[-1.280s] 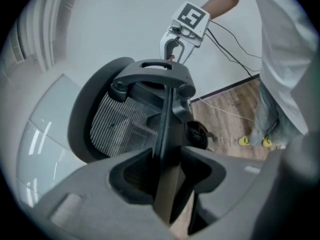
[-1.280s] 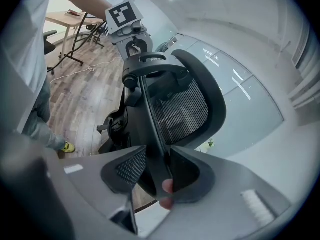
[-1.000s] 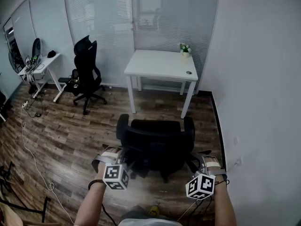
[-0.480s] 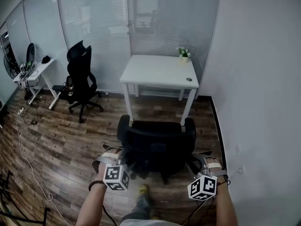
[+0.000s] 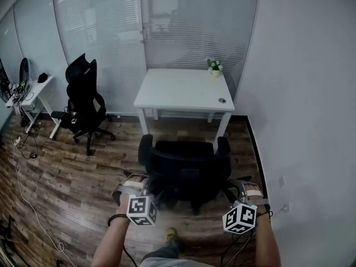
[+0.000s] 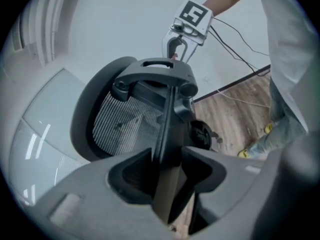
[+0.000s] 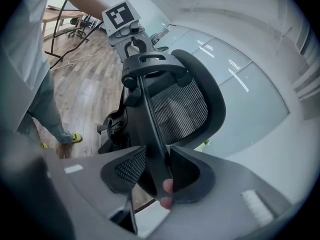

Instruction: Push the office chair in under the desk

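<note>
The black office chair (image 5: 184,170) stands on the wood floor with its seat facing the white desk (image 5: 181,88), its front close to the desk's front legs. My left gripper (image 5: 137,196) is shut on the left edge of the backrest, and my right gripper (image 5: 243,200) on the right edge. In the left gripper view, the backrest's dark rim (image 6: 167,109) runs down between the jaws of the left gripper (image 6: 167,156). In the right gripper view, the rim (image 7: 150,109) is pinched in the right gripper (image 7: 157,156). Each gripper's view shows the other across the mesh back.
A small potted plant (image 5: 213,65) and a round dark item sit on the desk. A second black chair (image 5: 83,102) stands at the left by another white desk (image 5: 30,93). A cable (image 5: 22,174) trails over the floor. White wall right, glass partition behind.
The chair and both grippers have moved forward together towards the white desk, which now lies closer. The second chair and side desk have slid left in view. Both grips are unchanged.
</note>
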{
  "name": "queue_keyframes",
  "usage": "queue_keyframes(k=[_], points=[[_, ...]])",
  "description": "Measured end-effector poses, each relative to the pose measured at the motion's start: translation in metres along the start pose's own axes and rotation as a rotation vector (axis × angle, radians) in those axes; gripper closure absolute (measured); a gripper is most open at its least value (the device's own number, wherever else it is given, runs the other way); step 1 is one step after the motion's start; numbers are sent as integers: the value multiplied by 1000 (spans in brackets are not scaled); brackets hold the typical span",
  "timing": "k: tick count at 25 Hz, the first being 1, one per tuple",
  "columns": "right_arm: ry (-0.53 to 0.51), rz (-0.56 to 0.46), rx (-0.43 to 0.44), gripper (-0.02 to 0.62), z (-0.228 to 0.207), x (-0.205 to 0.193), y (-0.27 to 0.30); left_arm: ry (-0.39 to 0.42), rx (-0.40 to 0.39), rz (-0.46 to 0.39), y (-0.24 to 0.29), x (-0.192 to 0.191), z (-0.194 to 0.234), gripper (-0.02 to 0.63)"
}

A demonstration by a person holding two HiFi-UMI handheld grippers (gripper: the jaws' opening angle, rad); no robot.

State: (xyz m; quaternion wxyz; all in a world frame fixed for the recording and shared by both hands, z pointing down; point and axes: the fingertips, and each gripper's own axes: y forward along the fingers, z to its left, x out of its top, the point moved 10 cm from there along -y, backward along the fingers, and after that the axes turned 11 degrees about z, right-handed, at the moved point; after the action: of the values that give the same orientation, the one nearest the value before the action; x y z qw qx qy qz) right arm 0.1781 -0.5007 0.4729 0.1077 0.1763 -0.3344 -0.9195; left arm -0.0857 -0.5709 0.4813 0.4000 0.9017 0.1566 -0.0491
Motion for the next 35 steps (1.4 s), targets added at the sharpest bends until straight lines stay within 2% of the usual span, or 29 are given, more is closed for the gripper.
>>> queue_keyframes(k=[6, 16, 35], points=[[23, 30, -4, 448, -43, 24, 51, 19, 0, -20, 45, -16, 56, 423], [54, 53, -33, 446, -105, 41, 127, 21, -1, -25, 117, -26, 130, 422], [35, 10, -35, 445, -189, 42, 222, -10, 16, 0, 200, -16, 217, 417]])
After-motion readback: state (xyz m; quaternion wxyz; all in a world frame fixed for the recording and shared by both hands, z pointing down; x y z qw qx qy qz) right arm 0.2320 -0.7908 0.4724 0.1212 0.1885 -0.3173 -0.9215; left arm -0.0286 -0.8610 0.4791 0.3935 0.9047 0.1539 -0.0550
